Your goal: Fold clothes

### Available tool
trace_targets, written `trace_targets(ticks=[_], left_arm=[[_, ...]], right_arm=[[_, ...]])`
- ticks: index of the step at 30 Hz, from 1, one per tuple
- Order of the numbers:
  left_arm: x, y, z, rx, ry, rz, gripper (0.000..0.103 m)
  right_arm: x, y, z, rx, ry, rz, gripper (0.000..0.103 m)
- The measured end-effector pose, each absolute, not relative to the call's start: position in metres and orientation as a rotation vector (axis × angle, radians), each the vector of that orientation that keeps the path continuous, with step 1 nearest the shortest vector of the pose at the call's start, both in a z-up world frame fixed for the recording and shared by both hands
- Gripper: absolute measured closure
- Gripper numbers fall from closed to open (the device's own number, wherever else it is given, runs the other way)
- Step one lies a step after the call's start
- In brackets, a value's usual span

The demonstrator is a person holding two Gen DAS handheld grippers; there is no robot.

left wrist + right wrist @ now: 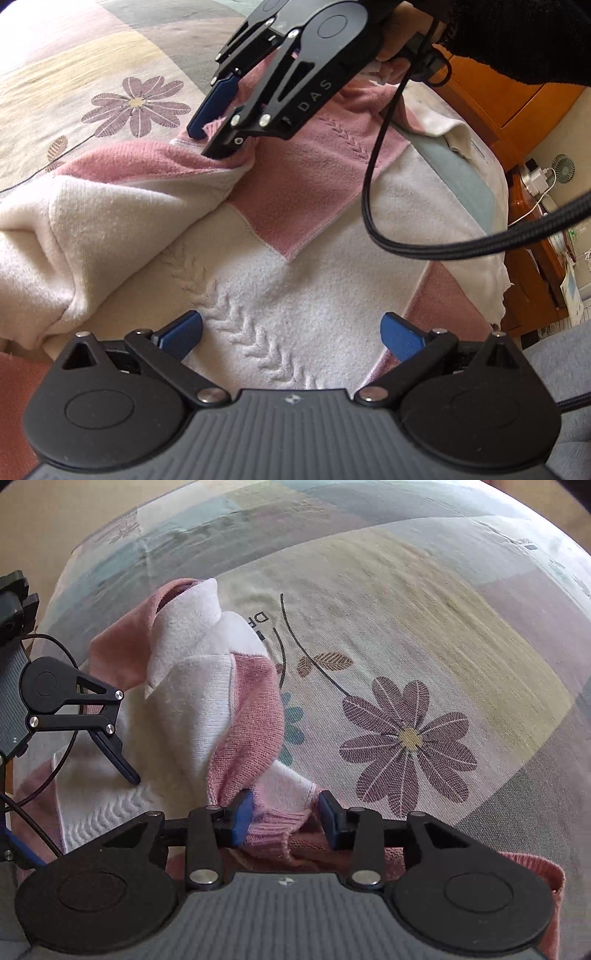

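Note:
A pink and white knit sweater (295, 258) lies spread on a bed; one sleeve (192, 701) is folded in across its body. My left gripper (291, 334) hovers open above the white front panel, nothing between its blue pads. One of its fingers (118, 755) shows in the right wrist view, pointing down at the white knit. My right gripper (284, 818) stands partly open around the pink ribbed cuff (280, 827). The cuff lies loose between the pads, with a gap on the right side. From the left wrist view, the right gripper (205, 142) points down at that cuff (216, 127).
A floral bedsheet (406, 734) covers the bed beyond the sweater. A black cable (369, 184) hangs from the right gripper across the garment. A hand in a black sleeve (517, 37) holds that gripper. Orange wooden furniture (498, 92) and a small fan (563, 170) stand past the bed's edge.

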State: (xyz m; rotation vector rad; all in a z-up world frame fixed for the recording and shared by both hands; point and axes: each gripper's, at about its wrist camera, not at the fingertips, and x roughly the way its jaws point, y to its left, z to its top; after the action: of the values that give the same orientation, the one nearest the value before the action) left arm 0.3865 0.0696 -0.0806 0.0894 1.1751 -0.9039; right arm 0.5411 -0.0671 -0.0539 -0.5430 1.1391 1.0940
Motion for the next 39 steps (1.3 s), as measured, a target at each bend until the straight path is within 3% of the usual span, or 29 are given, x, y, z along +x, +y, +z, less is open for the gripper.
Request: trace_targets(ticks=[10,13,17,29,33,39], left_arm=[[0.387,0.069,-0.082,0.09,1.17,-0.902,0.001],[0.387,0.069,-0.083,0.095,1.167,-0.904,0.001],[0.387,0.067,-0.082,0.09,1.169,-0.895,0.001],[0.408,0.084,-0.074,-0.024,1.127,-0.738,0.001],[0.417,0.095,-0.072,-0.06,1.1,-0.659,0.001],[0.422,0.101,-0.07,-0.112,1.093,-0.605,0.001]], right_arm=[[0.525,-0.083,-0.06,-0.604,1.213,1.186,0.057],[0.518,-0.078,-0.058,-0.627,1.223,1.224,0.08],[0.519,-0.076,-0.048,-0.643,1.167,1.199,0.086],[0.589,-0.043,-0.025,-0.74,0.803,0.982,0.086],[0.614,-0.028,-0.034,-0.706,0.747,0.9,0.087],[0.632,-0.01,-0.075,-0.688,0.809,0.811,0.085]])
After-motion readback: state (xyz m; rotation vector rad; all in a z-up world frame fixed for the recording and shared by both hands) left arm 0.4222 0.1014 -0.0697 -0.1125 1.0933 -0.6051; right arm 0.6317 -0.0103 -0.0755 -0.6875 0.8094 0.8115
